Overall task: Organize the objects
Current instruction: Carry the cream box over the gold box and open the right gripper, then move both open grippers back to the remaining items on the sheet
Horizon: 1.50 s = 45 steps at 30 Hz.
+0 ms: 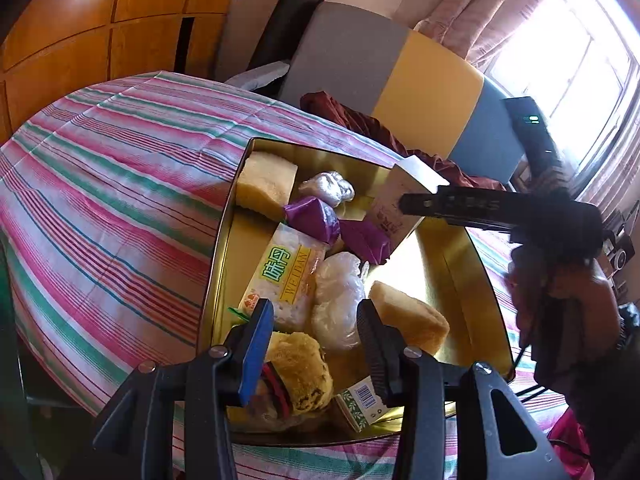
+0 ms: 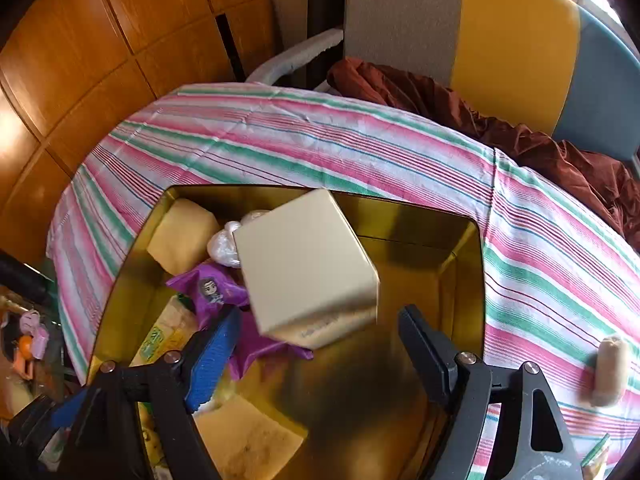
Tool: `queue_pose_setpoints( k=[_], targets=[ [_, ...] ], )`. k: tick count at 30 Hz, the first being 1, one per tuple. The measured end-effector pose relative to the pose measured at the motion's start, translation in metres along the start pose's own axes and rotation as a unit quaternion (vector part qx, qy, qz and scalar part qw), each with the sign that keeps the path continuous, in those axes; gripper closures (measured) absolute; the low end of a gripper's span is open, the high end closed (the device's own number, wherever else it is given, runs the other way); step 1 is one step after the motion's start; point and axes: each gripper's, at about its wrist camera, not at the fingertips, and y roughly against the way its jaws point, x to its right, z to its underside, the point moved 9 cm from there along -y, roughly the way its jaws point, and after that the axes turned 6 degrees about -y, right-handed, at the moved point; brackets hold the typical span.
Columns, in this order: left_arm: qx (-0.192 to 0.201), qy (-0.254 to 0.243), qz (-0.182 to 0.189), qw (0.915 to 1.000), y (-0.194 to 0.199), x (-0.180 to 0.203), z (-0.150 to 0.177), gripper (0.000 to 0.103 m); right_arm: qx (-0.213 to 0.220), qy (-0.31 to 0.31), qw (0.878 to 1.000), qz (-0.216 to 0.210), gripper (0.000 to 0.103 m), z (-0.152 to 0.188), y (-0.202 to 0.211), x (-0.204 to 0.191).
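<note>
While my left gripper (image 1: pixel 316 334) hangs wide open over the gold tin (image 1: pixel 472 248), nothing between its fingers, my right gripper (image 2: pixel 320 340) is spread wide too, and the beige box (image 2: pixel 306 258) sits tilted, blurred, inside the tin beside the purple packets (image 2: pixel 212 290)

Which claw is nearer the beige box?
Right. The right claw is open just beside the beige box; the left claw hangs over the tin's opposite end.
</note>
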Motion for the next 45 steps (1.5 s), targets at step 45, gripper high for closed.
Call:
queue_pose_setpoints(
  k=[45],
  targets=[
    [0.058,-0.095,-0.043,0.9928,0.043,0.036,-0.007,0.059,0.077,0.034,0.996,-0.007,0.009,0.075,0.09,0.02]
  ],
)
